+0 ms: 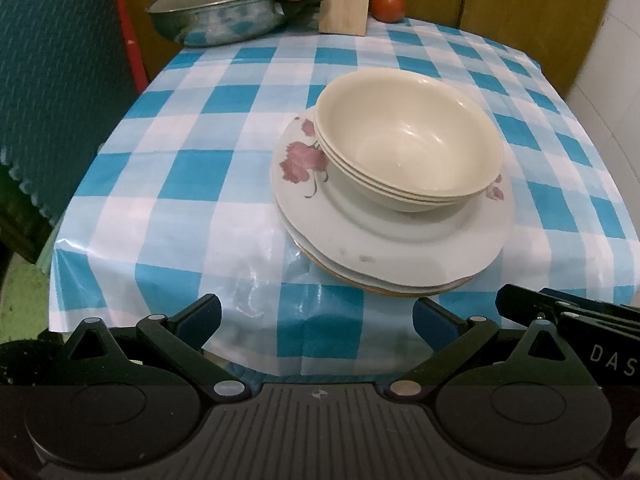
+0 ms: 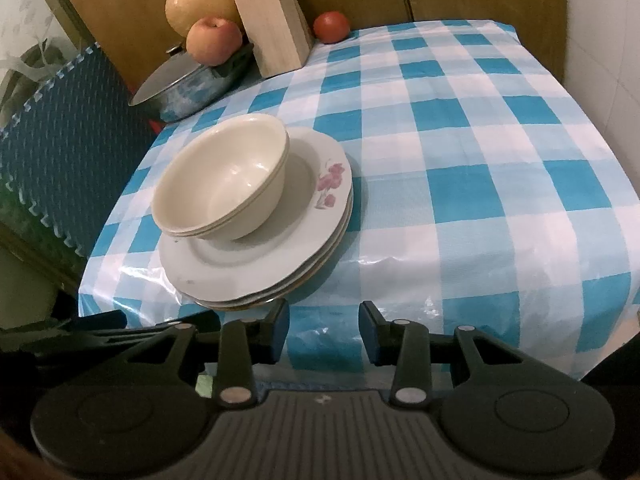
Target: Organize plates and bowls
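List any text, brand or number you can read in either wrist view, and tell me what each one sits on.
"DAS" - white capitals on the black body of the right gripper, at the right edge of the left wrist view; the word is cut off by the picture edge, so the rest cannot be read.
No other text: the white flowered plate, the cream bowls and the blue-and-white checked tablecloth show none.

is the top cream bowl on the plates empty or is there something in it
Empty. The top cream bowl sits upright, nested in the bowls stacked on the floral plate, and both views show its bare glossy bottom.
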